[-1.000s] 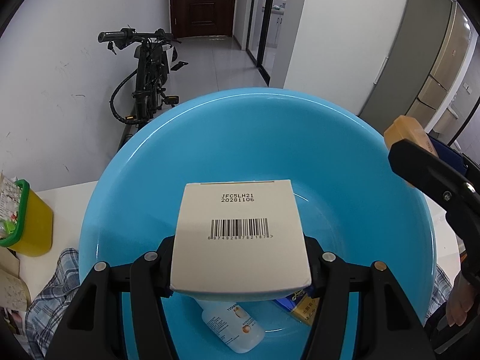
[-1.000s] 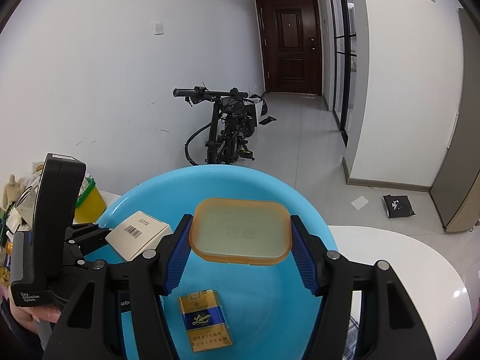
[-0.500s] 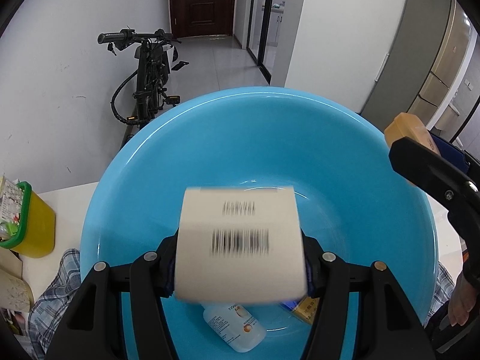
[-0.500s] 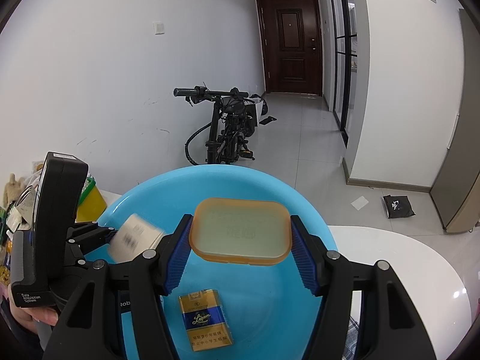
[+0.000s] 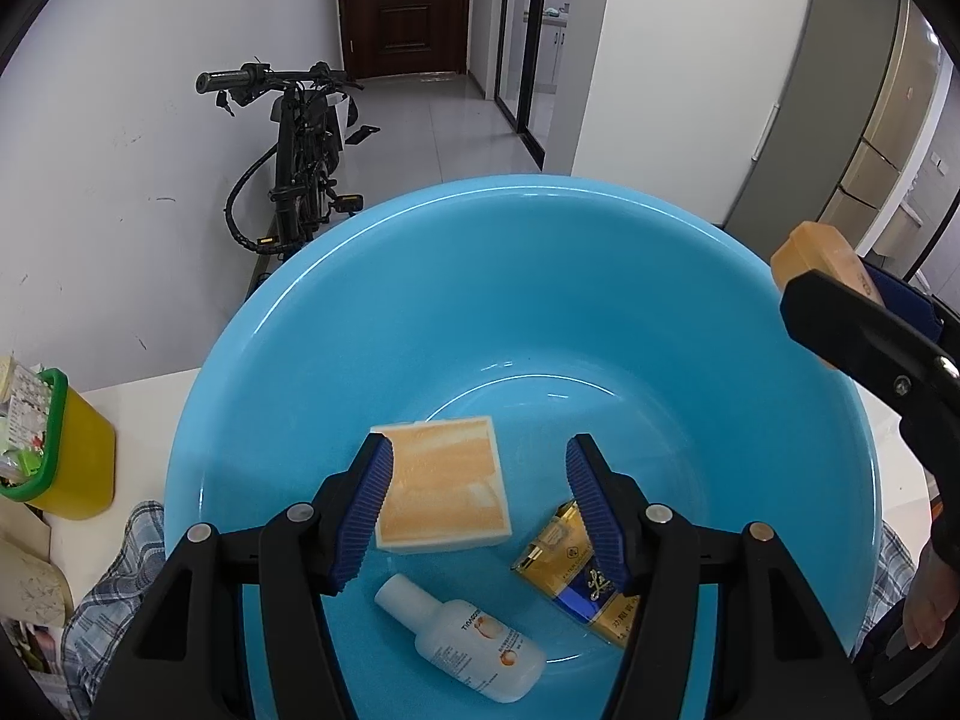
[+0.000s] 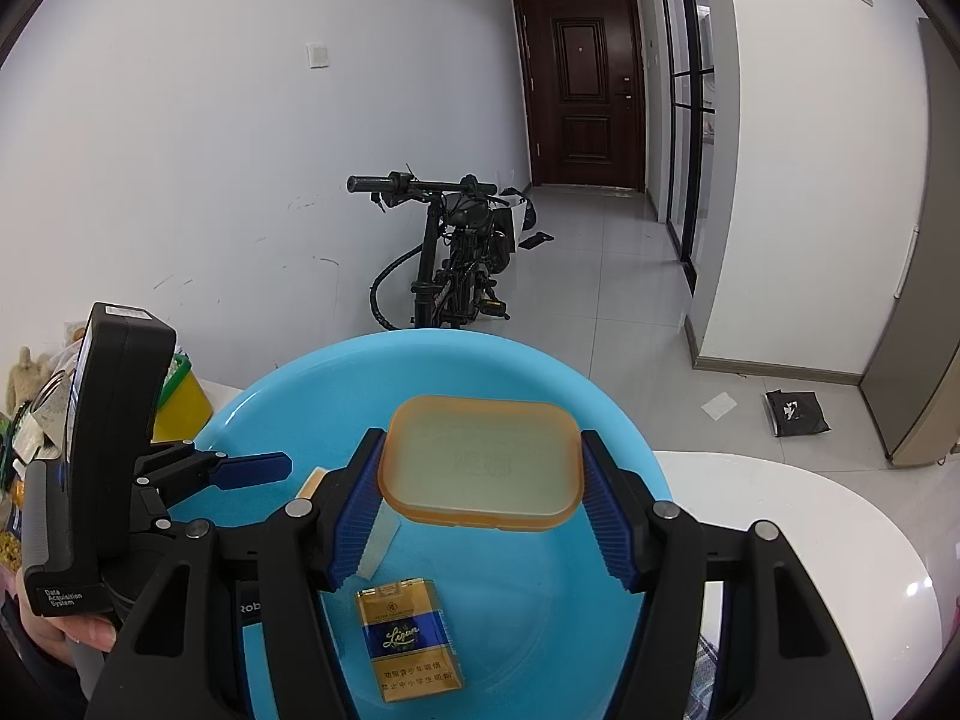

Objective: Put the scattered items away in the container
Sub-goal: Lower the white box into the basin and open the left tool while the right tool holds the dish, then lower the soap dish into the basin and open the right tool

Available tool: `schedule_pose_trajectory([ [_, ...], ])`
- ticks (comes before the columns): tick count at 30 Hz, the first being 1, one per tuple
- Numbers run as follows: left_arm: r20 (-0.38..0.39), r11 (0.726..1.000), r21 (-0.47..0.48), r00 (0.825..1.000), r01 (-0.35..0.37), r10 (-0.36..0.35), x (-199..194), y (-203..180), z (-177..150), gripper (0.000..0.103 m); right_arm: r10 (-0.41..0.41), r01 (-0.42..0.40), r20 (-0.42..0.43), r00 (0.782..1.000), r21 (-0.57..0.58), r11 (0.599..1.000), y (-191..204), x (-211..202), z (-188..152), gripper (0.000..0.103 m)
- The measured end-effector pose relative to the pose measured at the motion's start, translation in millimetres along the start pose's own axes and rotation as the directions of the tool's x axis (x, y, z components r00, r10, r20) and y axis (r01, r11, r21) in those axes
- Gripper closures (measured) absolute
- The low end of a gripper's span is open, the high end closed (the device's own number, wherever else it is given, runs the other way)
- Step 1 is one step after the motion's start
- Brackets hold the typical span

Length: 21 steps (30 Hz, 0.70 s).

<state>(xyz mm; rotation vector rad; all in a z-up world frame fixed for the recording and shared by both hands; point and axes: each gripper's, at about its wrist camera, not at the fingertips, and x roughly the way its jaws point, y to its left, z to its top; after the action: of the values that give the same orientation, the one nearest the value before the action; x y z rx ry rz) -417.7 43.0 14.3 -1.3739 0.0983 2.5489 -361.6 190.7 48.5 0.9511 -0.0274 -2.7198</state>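
Note:
A blue basin (image 5: 384,276) fills the left wrist view. My left gripper (image 5: 480,510) is open and empty above it. A white and orange box (image 5: 444,483) lies in the basin below its fingers, next to a white bottle (image 5: 462,639) and a gold and blue cigarette pack (image 5: 579,585). My right gripper (image 6: 480,510) is shut on an orange soap case (image 6: 480,471) and holds it over the basin (image 6: 612,420). The cigarette pack (image 6: 408,639) shows below it. The soap case (image 5: 822,258) also shows at the right of the left wrist view.
A yellow bin with a green rim (image 5: 66,450) stands on the white table left of the basin. A plaid cloth (image 5: 114,576) lies under the basin. A black bicycle (image 6: 456,252) leans by the wall beyond the table. White table surface (image 6: 780,510) shows at the right.
My left gripper has opened and the white box has dropped into the basin, landing orange face up. My right gripper still holds the soap case in the same place.

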Motion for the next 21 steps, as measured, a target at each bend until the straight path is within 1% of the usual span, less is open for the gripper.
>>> schedule_pose_trajectory([
  [2, 0.002, 1.0, -0.006, 1.0, 0.001, -0.001, 0, 2, 1, 0.04, 0.002, -0.002, -0.003, 1.0, -0.001, 1.0, 1, 1, 0, 0.042],
  [4, 0.008, 1.0, -0.021, 1.0, 0.002, -0.002, -2, 4, 2, 0.036, 0.012, -0.012, -0.011, 1.0, 0.003, 1.0, 0, 2, 0, 0.042],
  [6, 0.037, 0.999, -0.044, 0.999, -0.005, 0.007, -8, 9, 4, 0.025, 0.03, -0.03, -0.023, 0.999, 0.01, 1.0, 0, 4, -1, 0.042],
  [8, 0.085, 0.997, -0.072, 0.996, -0.027, 0.033, -17, 16, 6, 0.021, 0.037, -0.037, -0.03, 0.999, 0.013, 0.999, 0, 5, -2, 0.042],
  [11, 0.134, 0.994, -0.097, 0.989, -0.046, 0.058, -31, 27, 8, 0.021, 0.042, -0.042, -0.051, 0.998, 0.003, 0.999, 1, 8, -4, 0.042],
  [14, 0.162, 0.991, -0.123, 0.984, -0.053, 0.073, -41, 38, 11, 0.021, 0.047, -0.048, -0.088, 0.995, -0.011, 0.999, 3, 13, -8, 0.042],
  [21, 0.163, 0.984, -0.171, 0.984, -0.05, 0.079, -45, 58, 14, 0.02, 0.052, -0.064, -0.18, 0.982, -0.061, 0.996, 12, 33, -20, 0.042],
])
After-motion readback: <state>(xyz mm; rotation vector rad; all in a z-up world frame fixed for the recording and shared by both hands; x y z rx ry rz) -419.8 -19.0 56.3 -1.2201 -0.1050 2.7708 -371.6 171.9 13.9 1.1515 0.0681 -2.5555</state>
